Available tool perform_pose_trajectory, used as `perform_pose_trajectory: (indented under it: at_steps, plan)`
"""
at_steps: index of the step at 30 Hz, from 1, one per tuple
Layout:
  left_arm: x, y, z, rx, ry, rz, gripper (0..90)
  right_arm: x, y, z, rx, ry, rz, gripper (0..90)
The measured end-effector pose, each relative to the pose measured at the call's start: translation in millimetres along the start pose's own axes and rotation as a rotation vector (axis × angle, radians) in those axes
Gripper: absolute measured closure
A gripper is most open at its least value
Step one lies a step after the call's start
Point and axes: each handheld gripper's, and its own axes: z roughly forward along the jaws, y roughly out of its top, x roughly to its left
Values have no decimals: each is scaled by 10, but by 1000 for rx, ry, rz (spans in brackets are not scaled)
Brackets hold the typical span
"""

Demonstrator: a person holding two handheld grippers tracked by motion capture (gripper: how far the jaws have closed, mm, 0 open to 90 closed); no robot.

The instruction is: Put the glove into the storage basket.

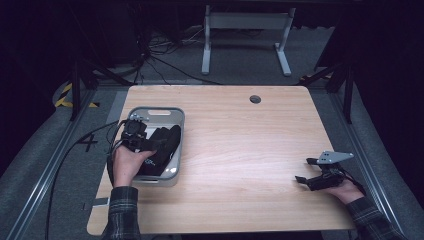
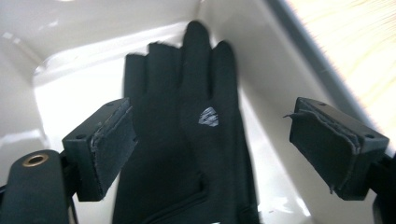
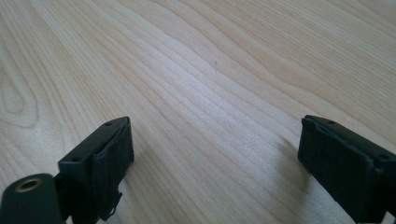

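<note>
Fingers of left gripper (image 2: 212, 144) spread over black glove (image 2: 187, 140) in bin (image 2: 70, 60), right gripper (image 3: 215, 168) agape above table (image 3: 210, 70)

A wooden table (image 1: 240, 145) is standing on grey floor (image 1: 240, 65); a white frame (image 1: 245, 37), possibly another table's legs, is standing behind it.

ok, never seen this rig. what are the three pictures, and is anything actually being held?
No robot arm here: a person holds a two-jaw gripper in each hand. The high view looks down on a wooden table. The other two pictures come from cameras riding on each gripper, looking along its black jaws. The left gripper is inside a grey bin, jaws open on either side of a black glove, not clamped on it. The right gripper is open over bare wood near the table's right edge. Nothing is held.
</note>
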Motion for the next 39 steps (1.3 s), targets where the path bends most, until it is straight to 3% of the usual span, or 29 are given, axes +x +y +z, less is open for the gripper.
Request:
perform_pose_trajectory:
  at_steps: [8, 23, 39]
  plan:
    - [-230, 105, -11, -35, -40, 45, 152, 0, 0, 0, 0, 0, 0, 110]
    - [-546, 210, 3, -70, -71, 100, 151, 0, 0, 0, 0, 0, 0, 110]
    - [-1118, 226, 261, -84, -145, 172, 153, 0, 0, 0, 0, 0, 0, 110]
